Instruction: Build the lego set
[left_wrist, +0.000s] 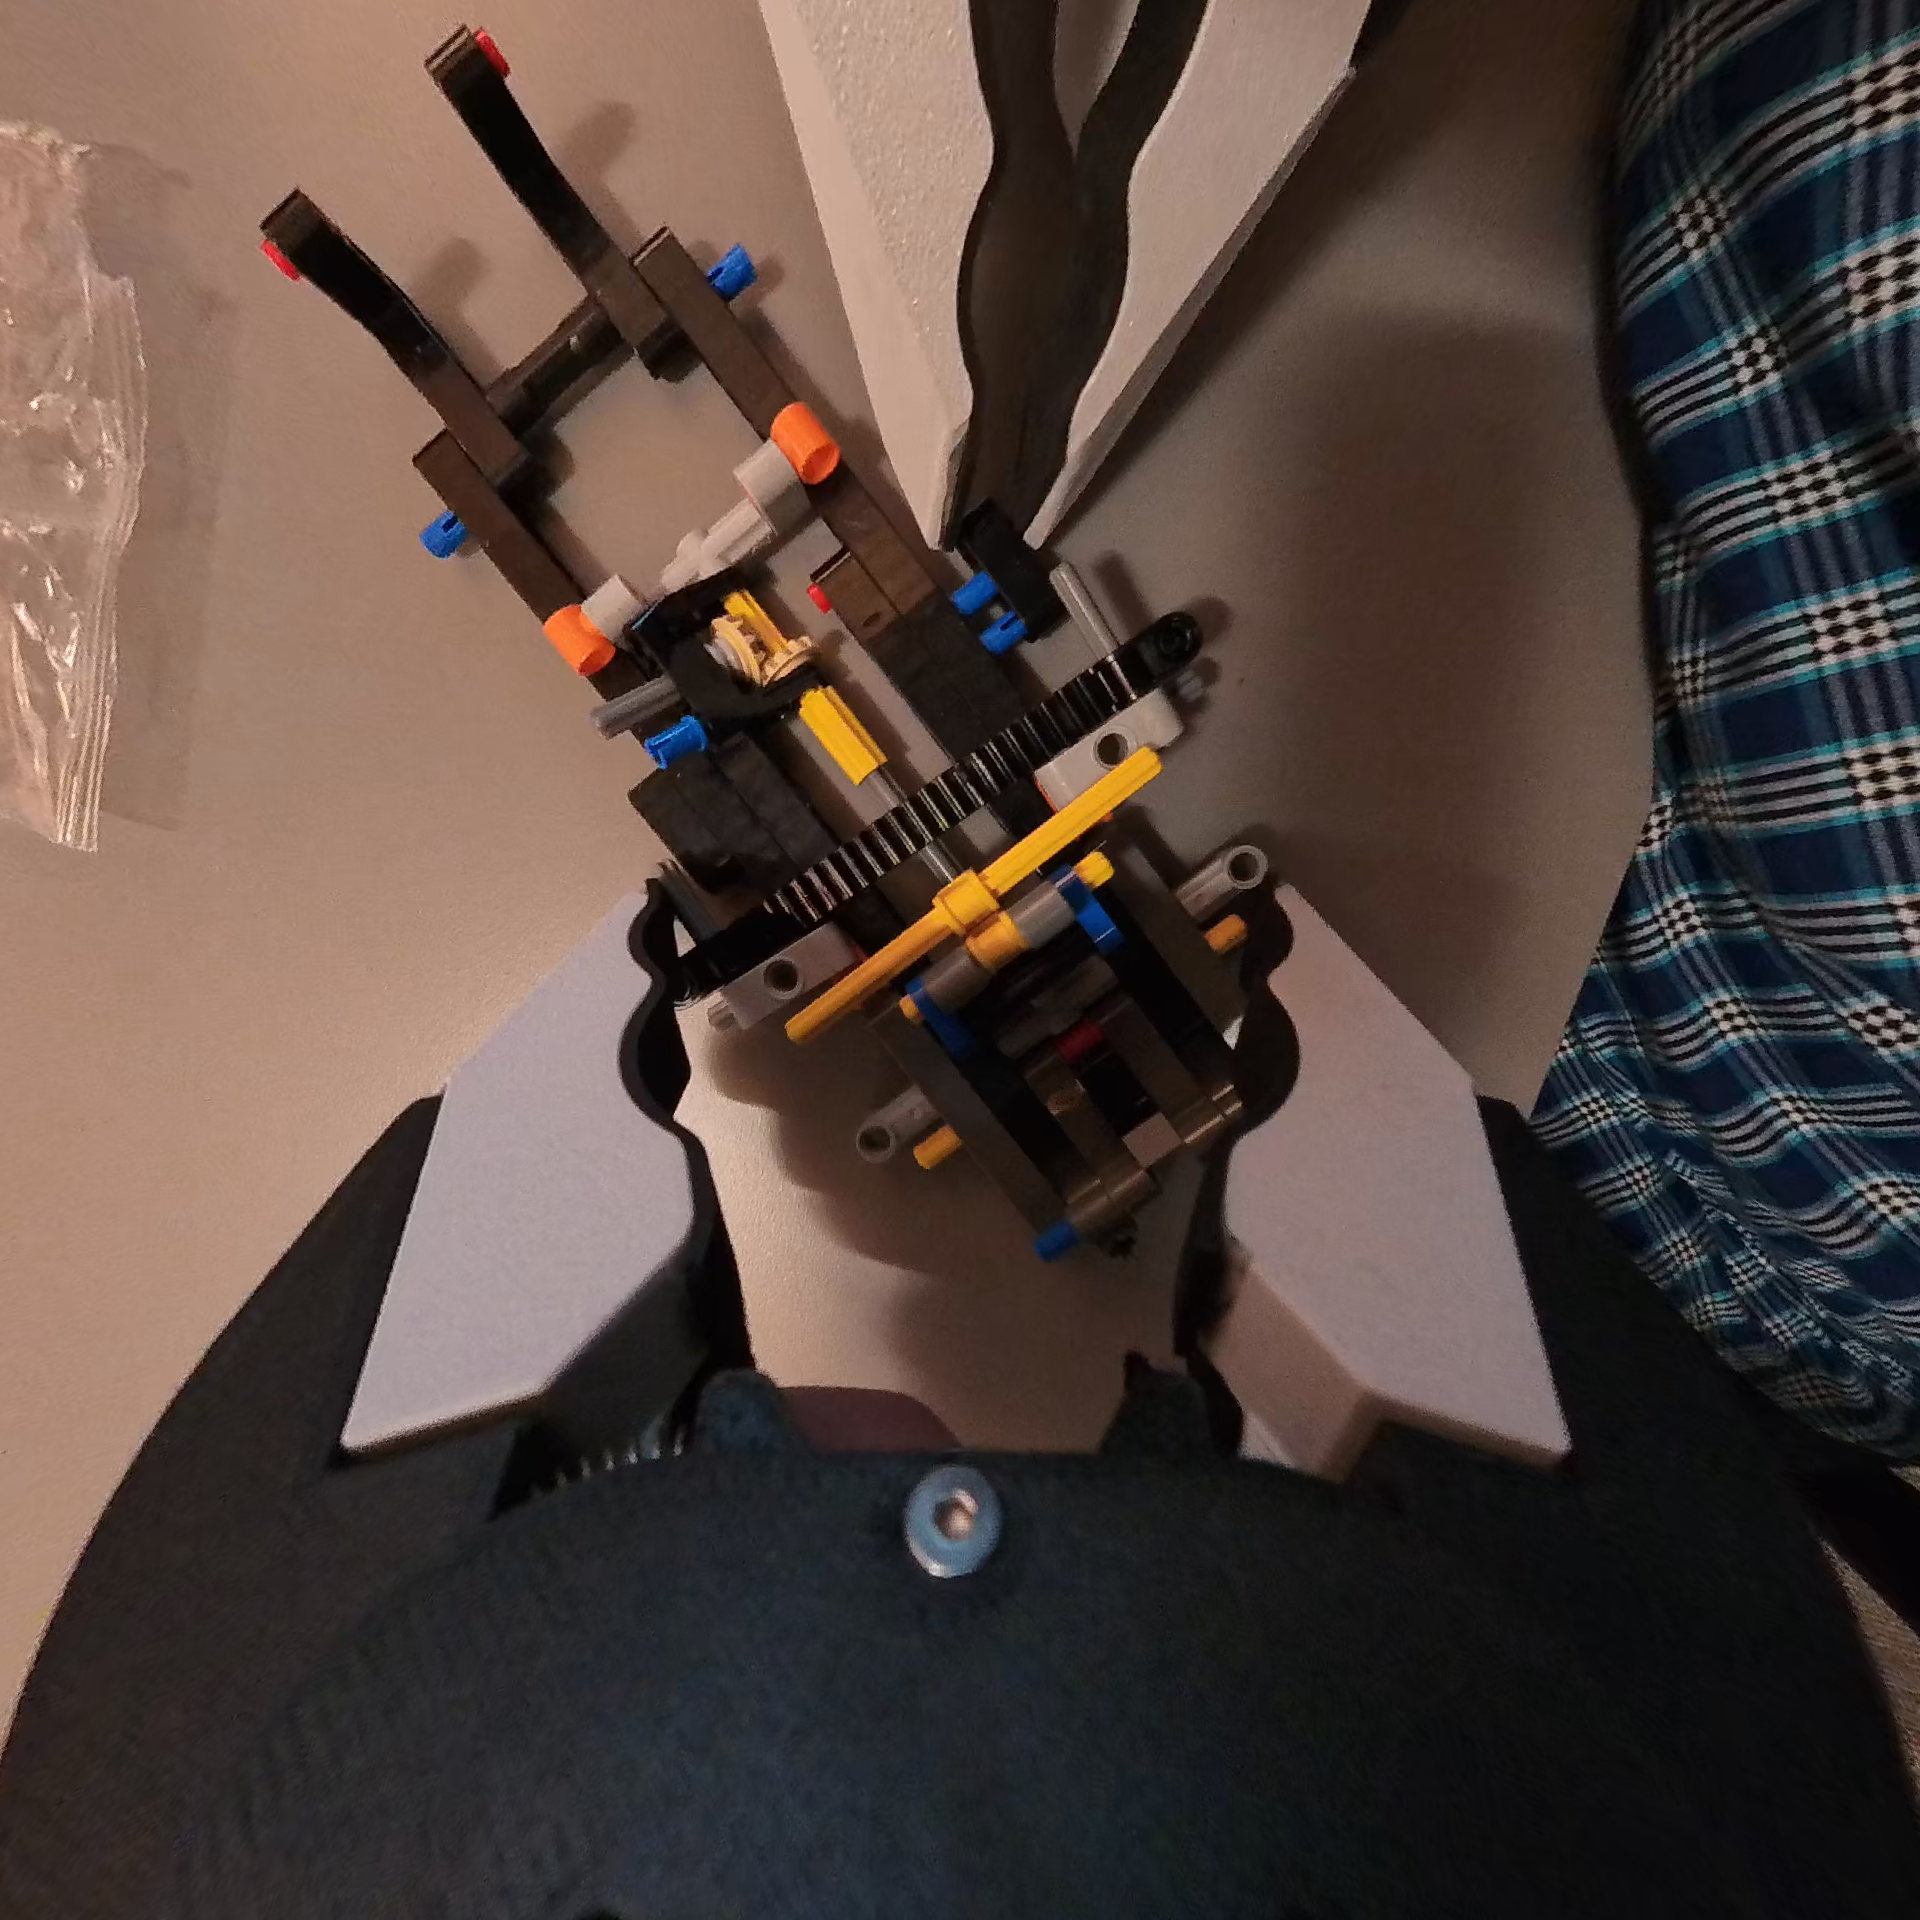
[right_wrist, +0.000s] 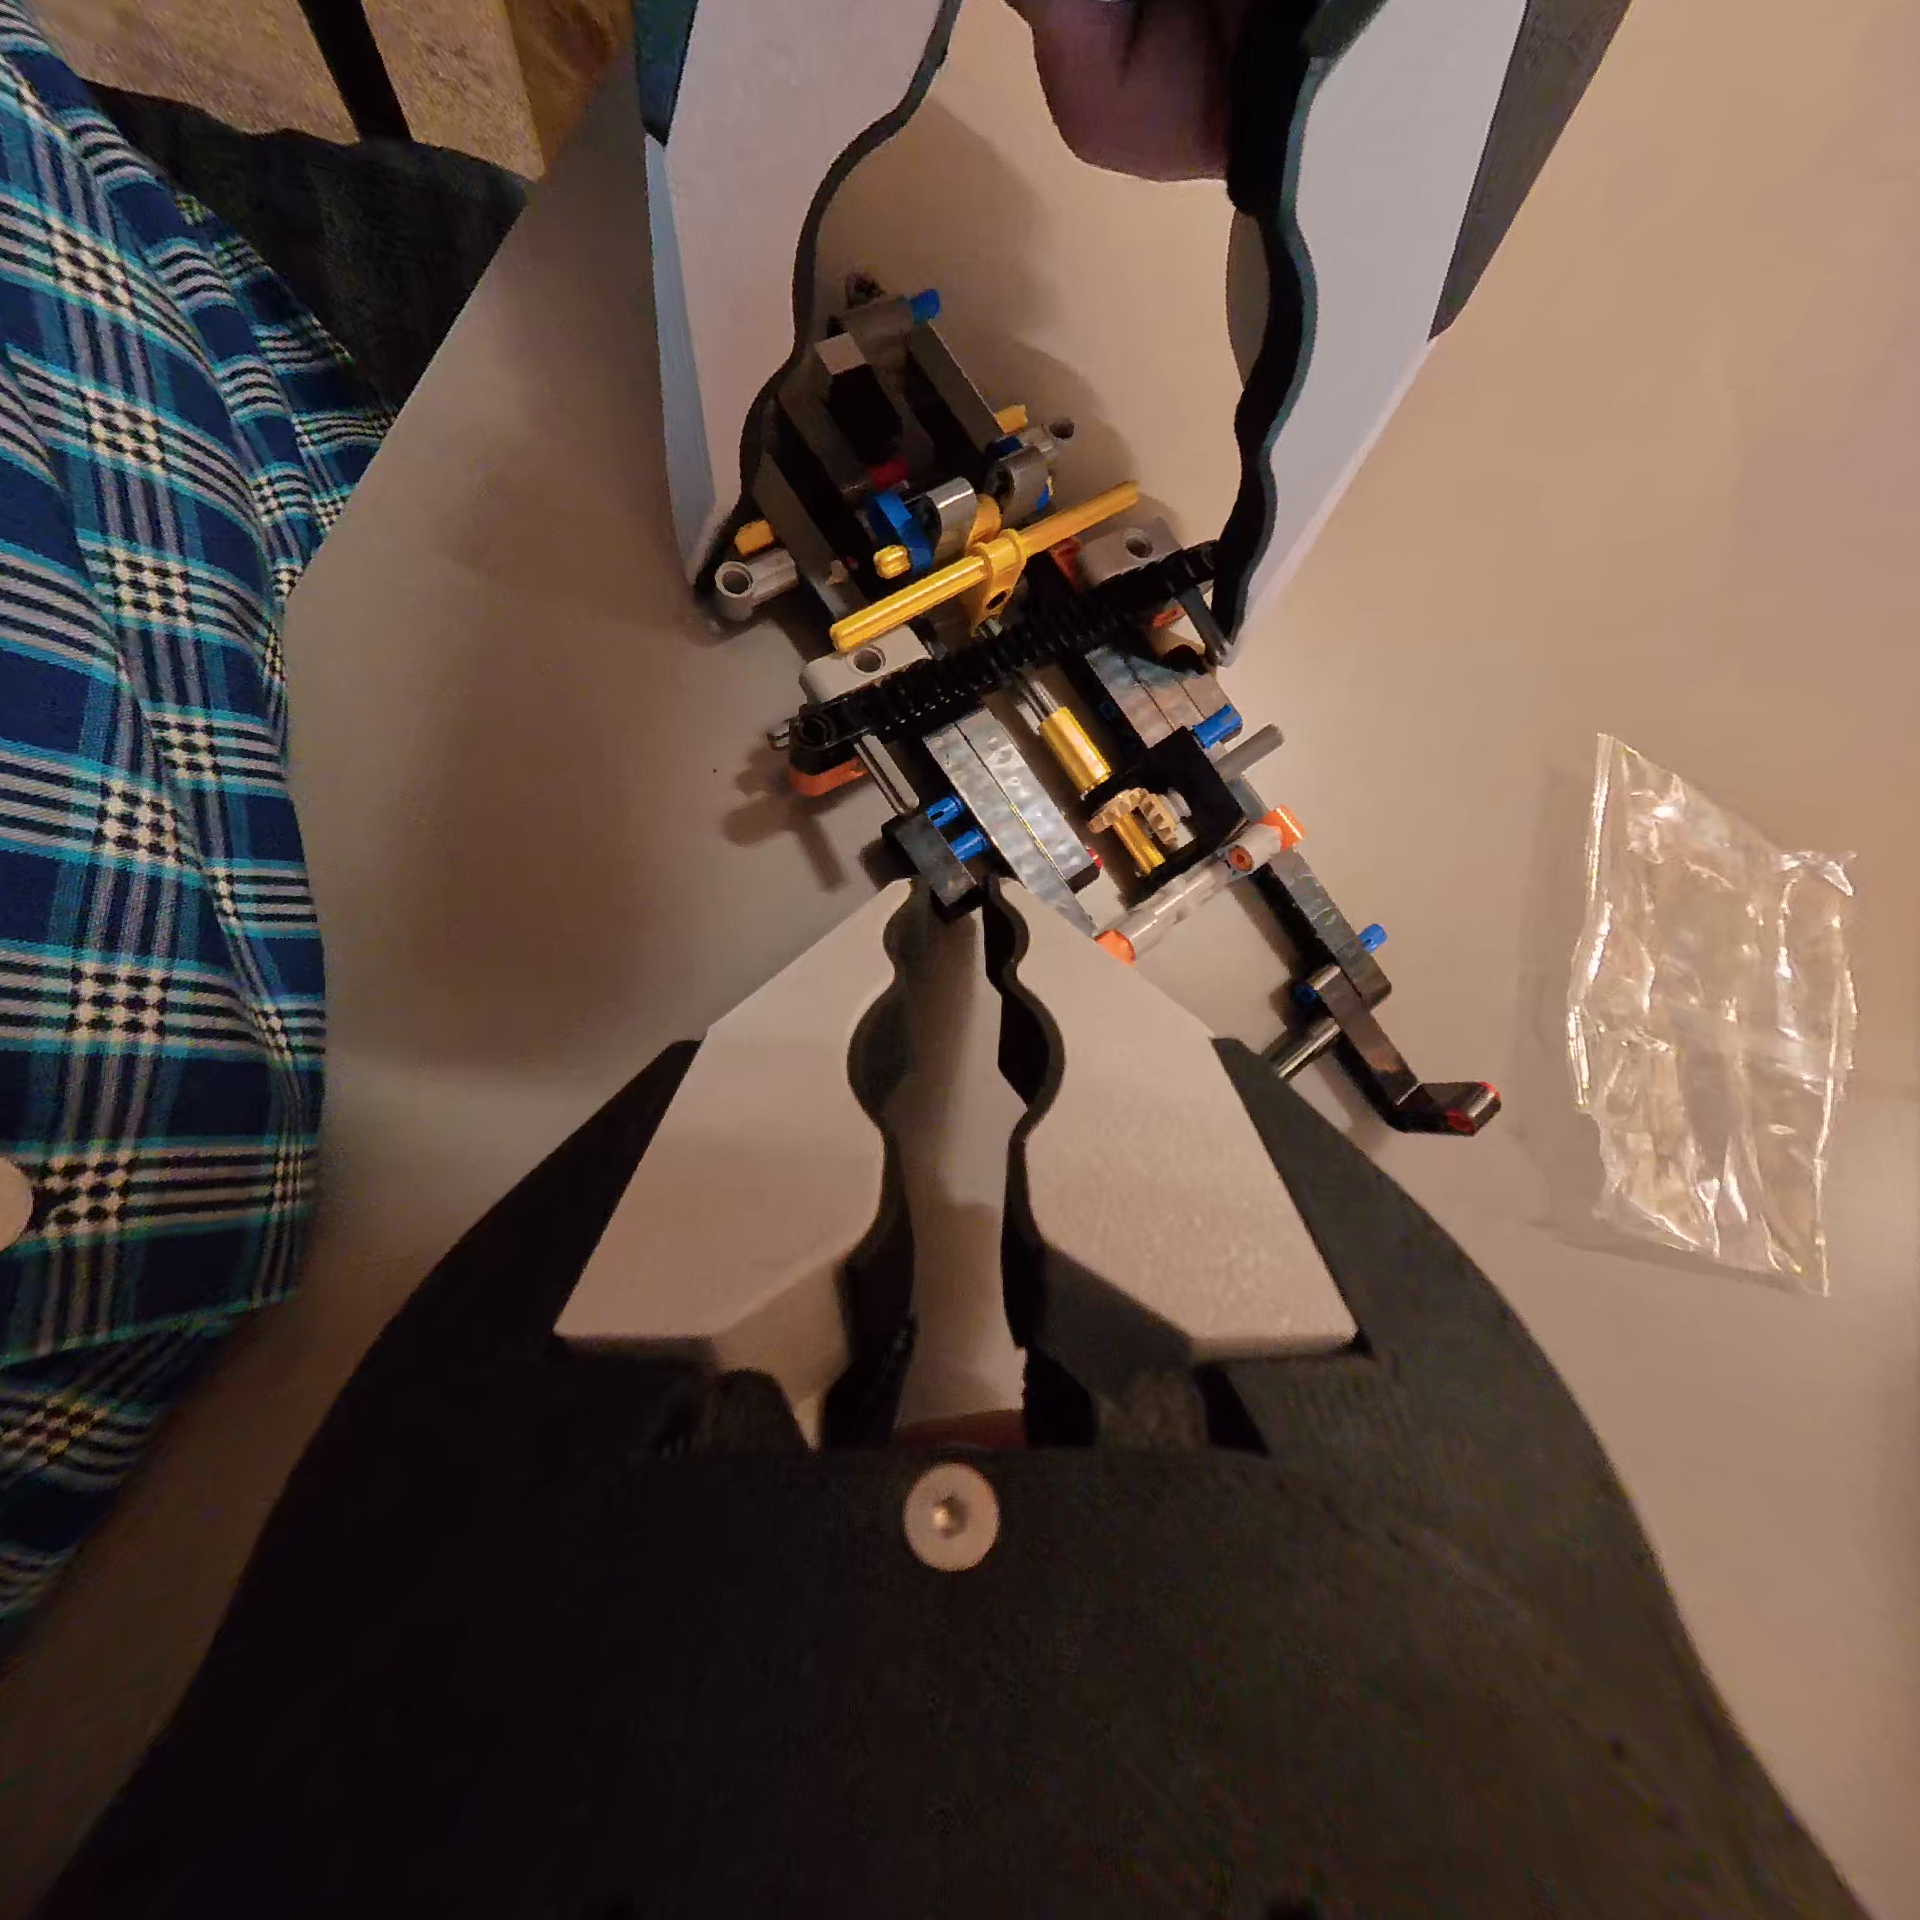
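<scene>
Beige tabletop (left_wrist: 312, 987) fills both views. Far left, left wrist view: empty clear plastic bag (left_wrist: 57, 468), set aside. Centre: lego assembly (left_wrist: 831, 727) lies flat on table, long axis diagonal, its two black prongs w/ red pins pointing far-left, chunky geared end near-right. Left gripper (left_wrist: 961, 997) straddles that chunky end, fingers narrowed onto its sides, prob. to brace the build. Right gripper (right_wrist: 961, 894), opposite side, fingers nearly together, pinching a small black beam (right_wrist: 940, 857) w/ blue pins at the assembly's edge, prob. pressing it home. Right: plaid fabric (left_wrist: 1766, 520).
</scene>
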